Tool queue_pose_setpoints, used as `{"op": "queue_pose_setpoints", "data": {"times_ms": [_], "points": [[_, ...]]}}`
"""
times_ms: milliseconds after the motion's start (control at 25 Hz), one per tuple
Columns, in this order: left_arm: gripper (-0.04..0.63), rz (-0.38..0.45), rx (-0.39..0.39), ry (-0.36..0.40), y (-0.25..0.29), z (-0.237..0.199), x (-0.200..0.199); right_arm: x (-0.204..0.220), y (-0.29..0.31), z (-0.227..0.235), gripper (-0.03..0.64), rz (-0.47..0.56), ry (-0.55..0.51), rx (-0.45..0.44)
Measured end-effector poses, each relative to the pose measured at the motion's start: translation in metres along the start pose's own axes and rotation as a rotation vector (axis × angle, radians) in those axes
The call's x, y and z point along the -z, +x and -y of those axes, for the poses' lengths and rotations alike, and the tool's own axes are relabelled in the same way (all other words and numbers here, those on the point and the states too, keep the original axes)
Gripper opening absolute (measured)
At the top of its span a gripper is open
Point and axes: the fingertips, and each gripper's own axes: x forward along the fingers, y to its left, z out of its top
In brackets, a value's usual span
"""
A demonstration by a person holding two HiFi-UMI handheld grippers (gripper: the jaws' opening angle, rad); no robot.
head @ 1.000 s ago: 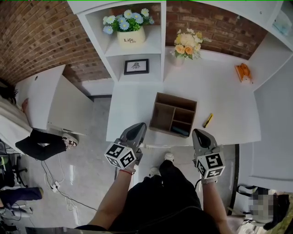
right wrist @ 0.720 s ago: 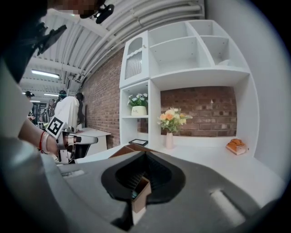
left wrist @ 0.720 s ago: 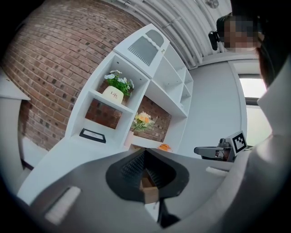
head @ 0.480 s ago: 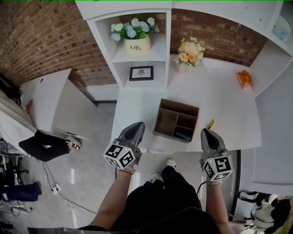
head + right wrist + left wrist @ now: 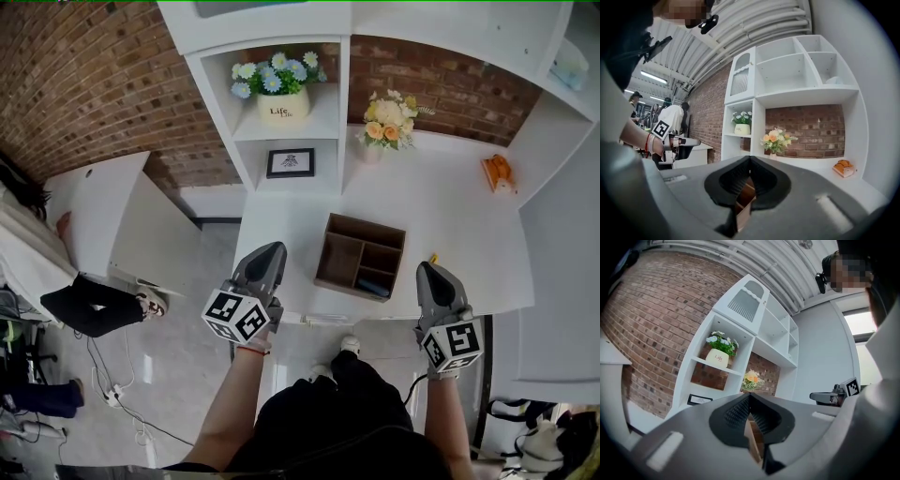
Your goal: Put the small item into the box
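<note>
Approach step, nothing picked up yet. I held my left gripper (image 5: 271, 251) and right gripper (image 5: 430, 269) at the worktop's (image 5: 450, 206) near edge, jaws together on nothing. The small yellow item (image 5: 433, 258) lay right of the box (image 5: 367, 226), just beyond my right gripper. Next, I judged, those jaws had to open over it.
</note>
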Motion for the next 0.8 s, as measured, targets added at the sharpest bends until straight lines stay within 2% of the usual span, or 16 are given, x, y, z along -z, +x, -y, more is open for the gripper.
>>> {"op": "queue_pose_setpoints", "data": {"times_ms": [240, 800], "points": [[0.003, 0.022, -0.007, 0.017, 0.005, -0.002, -0.016, -0.015, 0.004, 0.001, 0.002, 0.023, -0.013, -0.004], [0.003, 0.042, -0.029, 0.029, 0.006, -0.007, -0.025, -0.026, 0.012, 0.002, 0.002, 0.051, -0.025, -0.026]]}}
